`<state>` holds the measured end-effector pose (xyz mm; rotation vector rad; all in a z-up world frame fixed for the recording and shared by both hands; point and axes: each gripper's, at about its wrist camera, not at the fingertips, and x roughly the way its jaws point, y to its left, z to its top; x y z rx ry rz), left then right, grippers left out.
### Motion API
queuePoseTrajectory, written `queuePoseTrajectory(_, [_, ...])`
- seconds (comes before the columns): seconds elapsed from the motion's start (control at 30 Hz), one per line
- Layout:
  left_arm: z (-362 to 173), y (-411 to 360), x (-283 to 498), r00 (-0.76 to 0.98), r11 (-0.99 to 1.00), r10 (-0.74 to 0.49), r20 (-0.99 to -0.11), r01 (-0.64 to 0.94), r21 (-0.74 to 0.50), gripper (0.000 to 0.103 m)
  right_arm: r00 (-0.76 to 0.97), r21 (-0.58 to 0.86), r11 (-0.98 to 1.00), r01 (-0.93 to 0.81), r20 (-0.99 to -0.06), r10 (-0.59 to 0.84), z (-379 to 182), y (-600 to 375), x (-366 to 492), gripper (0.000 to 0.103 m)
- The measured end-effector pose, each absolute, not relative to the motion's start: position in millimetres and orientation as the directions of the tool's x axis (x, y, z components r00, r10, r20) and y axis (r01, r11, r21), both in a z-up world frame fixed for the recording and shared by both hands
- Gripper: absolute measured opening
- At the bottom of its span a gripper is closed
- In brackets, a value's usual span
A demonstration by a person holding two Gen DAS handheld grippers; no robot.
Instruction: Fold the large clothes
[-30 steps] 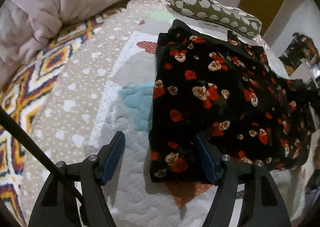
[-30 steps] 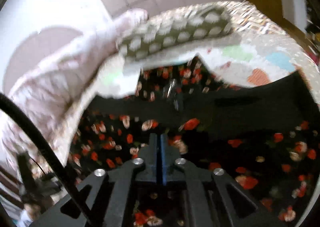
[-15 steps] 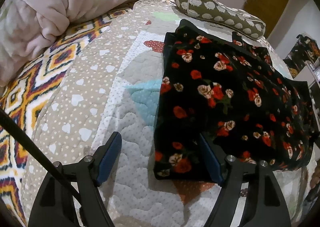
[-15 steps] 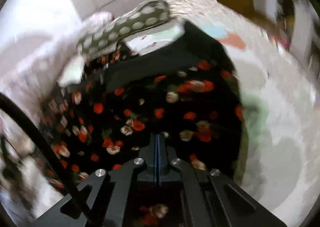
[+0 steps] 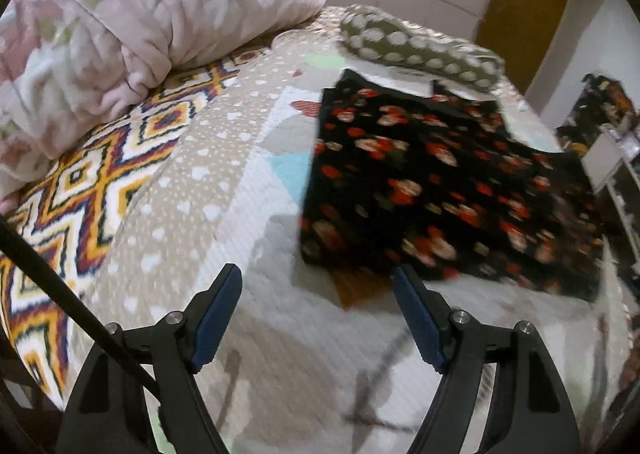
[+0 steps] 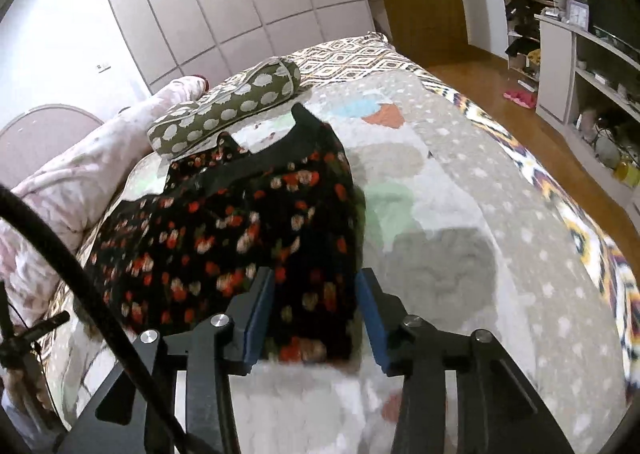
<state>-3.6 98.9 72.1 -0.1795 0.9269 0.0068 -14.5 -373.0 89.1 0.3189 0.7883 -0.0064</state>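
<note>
The left gripper (image 5: 318,280) fills the bottom of its frame, pointing steeply down. Its jaws stand wide apart with nothing between them, the blue pads (image 5: 216,318) facing each other across the lower middle.

The right gripper (image 6: 316,280) also sits at the bottom of its frame, angled downward. Its jaws are opening; the near edge of the garment (image 6: 224,238) shows between the blue pads (image 6: 370,318), which do not press on it.
</note>
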Motion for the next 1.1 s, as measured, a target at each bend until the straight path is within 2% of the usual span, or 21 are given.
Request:
queuePoseTrajectory(0.23, [71,47,-47,0.621,0.986,-0.144,-0.771,0.022,-0.166,0.077,0.704,0.250,0.957,0.146,-0.706,0.077,67,-360,-56,0.049])
queuePoseTrajectory(0.5, [26,20,-48,0.523,0.985,-0.161,-0.837,0.037,-0.166,0.077,0.678,0.226,0.959,0.173,-0.733,0.050,37,-352,-72,0.053])
queuePoseTrajectory(0.57, [20,17,-49,0.520,0.988,-0.147,-0.841,0.041,-0.147,0.080,0.675,0.236,0.953,0.189,-0.736,0.048,30,-354,-71,0.054])
queuePoseTrajectory(0.67, [16,13,-51,0.525,0.990,-0.140,-0.840,0.048,-0.135,0.088,0.678,0.250,0.946,0.205,-0.733,0.047,22,-353,-67,0.060])
queuePoseTrajectory(0.87, [9,-5,-58,0.536,0.997,-0.071,-0.841,0.040,-0.059,0.102,0.694,0.252,0.942,0.221,-0.719,0.030,17,-347,-55,0.078])
queuePoseTrajectory(1.0, [6,-14,-61,0.534,1.000,-0.002,-0.846,0.005,0.001,0.103,0.677,0.221,0.957,0.187,-0.735,0.038,14,-338,-44,0.095])
queuePoseTrajectory(1.1, [6,-16,-59,0.519,0.999,0.028,-0.854,-0.038,0.010,0.103,0.661,0.197,0.969,0.149,-0.749,0.051,13,-333,-39,0.101])
